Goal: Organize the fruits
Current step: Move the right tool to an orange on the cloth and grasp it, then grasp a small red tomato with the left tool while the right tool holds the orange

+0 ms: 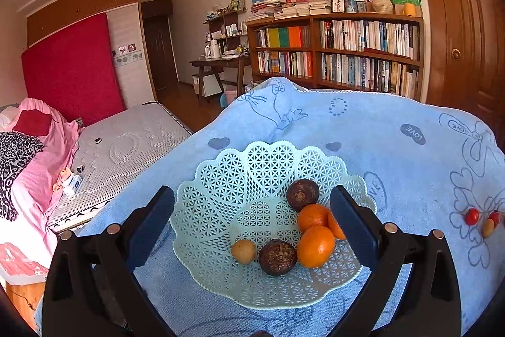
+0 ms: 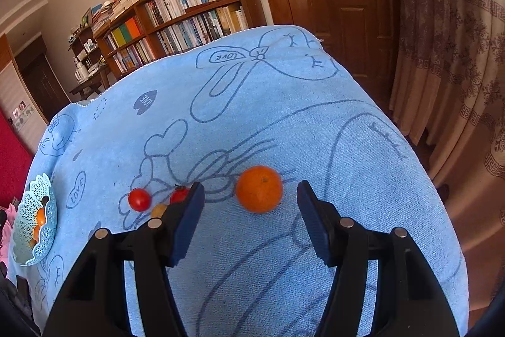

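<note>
The basket (image 1: 271, 166) holds six fruits; an orange (image 2: 259, 193), two tomatoes (image 2: 139, 199) and one yellow fruit (image 2: 158, 210) wait mid-counter on the towel (image 2: 284, 103); both grippers, left (image 1: 257, 218) and right (image 2: 249, 221), have wide, empty jaws.

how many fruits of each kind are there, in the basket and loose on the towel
Round orange citrus fruits: 4, three in the pale green lattice plastic basket such as, one on the blue towel
Dark brown round fruits: 2
Small yellow-tan fruits: 2
Small red tomatoes: 2
Total: 10
</note>
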### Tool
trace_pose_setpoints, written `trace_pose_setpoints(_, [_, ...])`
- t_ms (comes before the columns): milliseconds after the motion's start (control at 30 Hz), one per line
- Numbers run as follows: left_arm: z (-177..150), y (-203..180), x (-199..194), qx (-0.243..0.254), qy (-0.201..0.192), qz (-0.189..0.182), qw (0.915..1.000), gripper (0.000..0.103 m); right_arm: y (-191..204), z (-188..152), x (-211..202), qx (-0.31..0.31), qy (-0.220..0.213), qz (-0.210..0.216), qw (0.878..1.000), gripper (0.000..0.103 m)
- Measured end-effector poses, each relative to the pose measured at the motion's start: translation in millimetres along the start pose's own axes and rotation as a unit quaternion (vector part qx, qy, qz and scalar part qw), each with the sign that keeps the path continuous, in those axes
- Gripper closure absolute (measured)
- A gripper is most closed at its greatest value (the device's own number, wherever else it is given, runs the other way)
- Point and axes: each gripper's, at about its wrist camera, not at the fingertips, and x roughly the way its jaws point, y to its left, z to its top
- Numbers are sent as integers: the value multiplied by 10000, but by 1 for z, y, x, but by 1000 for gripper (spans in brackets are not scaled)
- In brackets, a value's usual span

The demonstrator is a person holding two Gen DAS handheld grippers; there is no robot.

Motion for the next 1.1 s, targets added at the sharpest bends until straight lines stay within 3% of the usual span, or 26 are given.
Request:
trace_pose_setpoints(267, [8,-31,-13,181,69,-698,9974,3,6,9,17,-191,130,18,9997,42])
trace_pose_setpoints(433, [6,-59,-12,239,356,-1246,9913,3,11,13,32,-345,238,-94,9991,42])
trace_pose_setpoints(633, [-2,-101,-5,607,553,-1577,9841,3,10,5,44,-488,320,-254,9980,58])
trace_pose_setpoints(733, [-7,-124,0,790,663,-1769,9788,3,7,4,42,-499,260,-277,9980,65])
trace_pose_setpoints(1100, [-25,-206,11,1447,925,-2590,9505,7,7,2,28,-471,-31,-72,9989,65])
